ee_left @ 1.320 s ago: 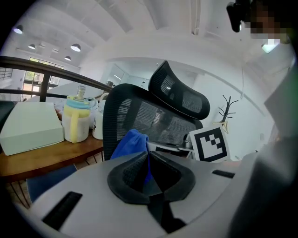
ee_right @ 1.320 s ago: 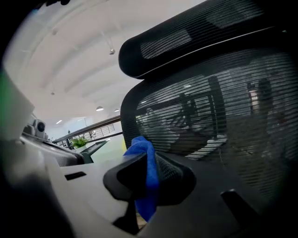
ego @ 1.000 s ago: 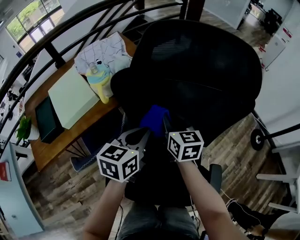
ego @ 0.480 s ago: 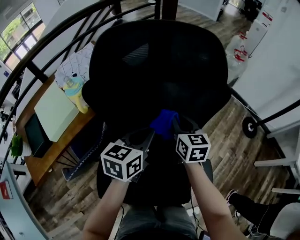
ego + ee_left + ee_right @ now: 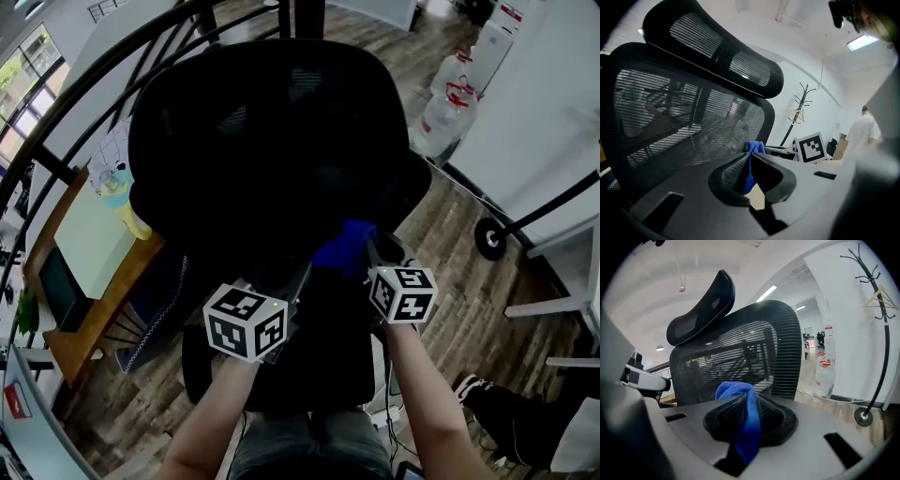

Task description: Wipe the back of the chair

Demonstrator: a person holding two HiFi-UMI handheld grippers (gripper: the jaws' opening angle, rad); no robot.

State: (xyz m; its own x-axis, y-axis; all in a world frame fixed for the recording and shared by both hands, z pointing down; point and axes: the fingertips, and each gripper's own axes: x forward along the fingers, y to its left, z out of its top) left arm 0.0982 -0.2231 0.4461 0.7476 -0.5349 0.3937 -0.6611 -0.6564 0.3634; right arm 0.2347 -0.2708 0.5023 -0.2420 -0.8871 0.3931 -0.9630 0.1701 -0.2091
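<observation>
The black mesh chair back (image 5: 272, 141) fills the middle of the head view, and its headrest (image 5: 717, 56) shows above it in the left gripper view. A blue cloth (image 5: 345, 248) lies against the lower right of the back. My right gripper (image 5: 367, 253) is shut on it, with the cloth (image 5: 747, 418) bunched and hanging between the jaws in front of the mesh (image 5: 740, 357). My left gripper (image 5: 305, 272) meets the cloth's left edge with its jaws together. A thin strip of the cloth (image 5: 754, 146) shows between them.
A wooden desk with a pale green pad (image 5: 89, 239) and a soft toy (image 5: 122, 192) stands at the left, behind a black railing (image 5: 56, 103). Water bottles (image 5: 448, 103) and a wheel (image 5: 489, 239) are at the right. A coat stand (image 5: 876, 310) and a person in white (image 5: 865, 133) stand further off.
Both grippers and the cloth have moved to the right and slightly down across the lower chair back. The head view has swung, so the chair and desk sit further left.
</observation>
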